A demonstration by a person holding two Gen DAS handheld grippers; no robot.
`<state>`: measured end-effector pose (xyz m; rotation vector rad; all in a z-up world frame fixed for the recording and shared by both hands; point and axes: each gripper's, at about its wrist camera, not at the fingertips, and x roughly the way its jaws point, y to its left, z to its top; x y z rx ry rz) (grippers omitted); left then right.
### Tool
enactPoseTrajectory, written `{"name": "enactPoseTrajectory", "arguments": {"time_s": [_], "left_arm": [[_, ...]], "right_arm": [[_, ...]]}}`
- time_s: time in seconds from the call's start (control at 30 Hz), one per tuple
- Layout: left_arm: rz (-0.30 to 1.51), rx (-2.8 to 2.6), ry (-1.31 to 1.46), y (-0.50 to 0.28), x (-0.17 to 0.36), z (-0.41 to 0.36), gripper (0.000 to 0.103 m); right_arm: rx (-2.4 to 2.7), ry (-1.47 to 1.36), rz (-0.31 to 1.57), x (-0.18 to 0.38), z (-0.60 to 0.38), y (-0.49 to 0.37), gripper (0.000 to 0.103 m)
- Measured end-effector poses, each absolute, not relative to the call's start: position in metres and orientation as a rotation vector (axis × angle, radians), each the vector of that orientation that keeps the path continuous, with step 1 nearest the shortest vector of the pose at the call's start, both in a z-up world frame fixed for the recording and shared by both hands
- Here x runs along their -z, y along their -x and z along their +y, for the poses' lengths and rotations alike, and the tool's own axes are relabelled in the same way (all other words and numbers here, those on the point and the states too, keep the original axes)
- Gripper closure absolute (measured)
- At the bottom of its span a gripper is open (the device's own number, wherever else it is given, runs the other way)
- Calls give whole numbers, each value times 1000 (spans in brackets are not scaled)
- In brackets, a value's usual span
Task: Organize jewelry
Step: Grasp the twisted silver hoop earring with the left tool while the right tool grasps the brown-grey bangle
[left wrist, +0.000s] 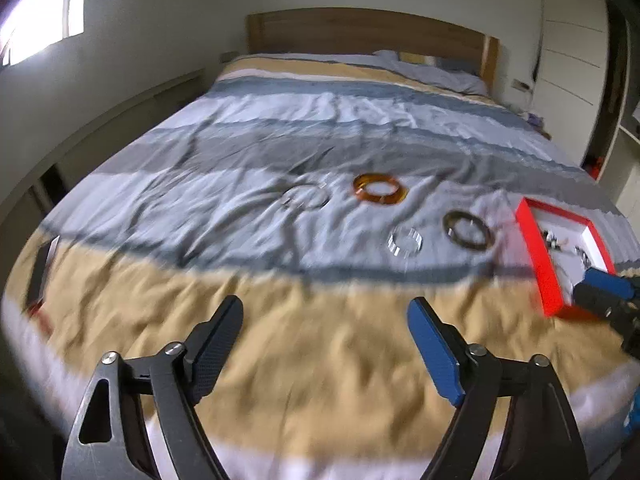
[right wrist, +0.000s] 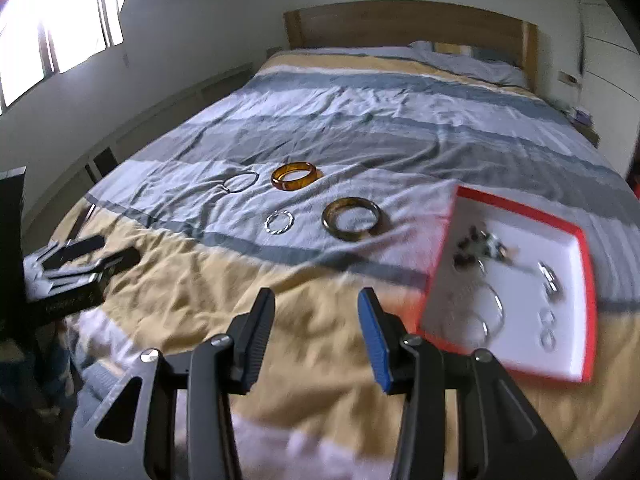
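Observation:
Four bangles lie on the striped bedspread: an amber one point(right wrist: 295, 176) point(left wrist: 379, 189), a dark olive one point(right wrist: 351, 219) point(left wrist: 468, 229), a small twisted silver one point(right wrist: 279, 223) point(left wrist: 405, 241) and a thin silver hoop point(right wrist: 240, 181) point(left wrist: 306, 199). A red-rimmed white tray point(right wrist: 586, 280) point(left wrist: 540, 258) at the right holds several small jewelry pieces. My left gripper point(left wrist: 325, 316) is open and empty above the yellow stripe; it also shows in the right wrist view point(right wrist: 94, 254). My right gripper point(right wrist: 316, 304) is open and empty, left of the tray, and shows in the left wrist view point(left wrist: 598, 286).
The bed's wooden headboard point(right wrist: 408, 24) stands at the far end with a pillow point(right wrist: 468, 62). A low shelf point(right wrist: 160, 120) runs along the left wall under a window. A white wardrobe point(left wrist: 572, 72) stands at the right. A dark flat object point(left wrist: 40, 268) lies at the bed's left edge.

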<state>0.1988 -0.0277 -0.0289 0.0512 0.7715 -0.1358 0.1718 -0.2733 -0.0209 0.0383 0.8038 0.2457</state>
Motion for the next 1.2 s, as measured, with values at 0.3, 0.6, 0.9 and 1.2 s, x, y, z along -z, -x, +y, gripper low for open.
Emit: {"name": "enactPoseTrajectory", "arguments": {"time_s": [0.3,0.6,0.9,1.2], "left_arm": [[898,304,-30,-297,77,-64,55],[1030,364,1,-331,98,-88,67],[1124,311,-35,-352,119,-98,98],[1141,289,-30,-355,107,-72,98]], "right_arm": [[-309,-66,903,51,-266,-255,62],[-299,-77,1019,66,-266,-282,62],[-290,-64,1077,74,-267,-312,62],[-316,-119,1131,87,-252,-346,63]]}}
